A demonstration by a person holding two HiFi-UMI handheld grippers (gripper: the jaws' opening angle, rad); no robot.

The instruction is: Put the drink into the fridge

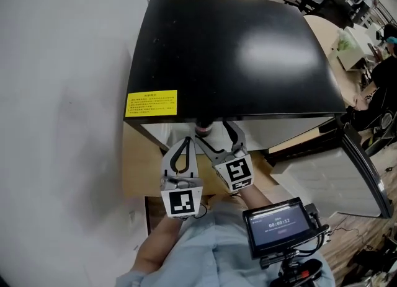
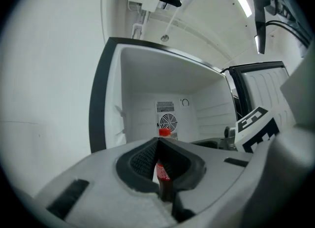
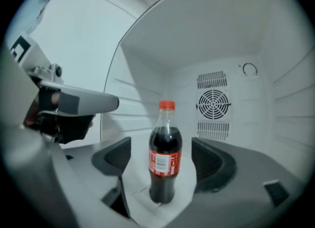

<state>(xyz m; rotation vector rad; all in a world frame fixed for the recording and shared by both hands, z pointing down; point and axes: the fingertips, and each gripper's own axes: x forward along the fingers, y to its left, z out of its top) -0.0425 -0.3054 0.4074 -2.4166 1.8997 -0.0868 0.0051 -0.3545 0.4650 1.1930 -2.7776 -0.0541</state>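
The drink point(image 3: 165, 153), a clear plastic bottle of dark cola with a red cap and red label, stands upright on the white floor inside the open, black-topped fridge point(image 1: 229, 50), near its front.

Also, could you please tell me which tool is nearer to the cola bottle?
Right. The cola bottle stands between the right tool's open jaws, untouched; the left tool sits further back, shut.

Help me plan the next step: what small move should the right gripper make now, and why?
Probably draw the right gripper straight back out: the red-capped dark cola bottle stands upright inside the white fridge, between open jaws, touching neither pad.
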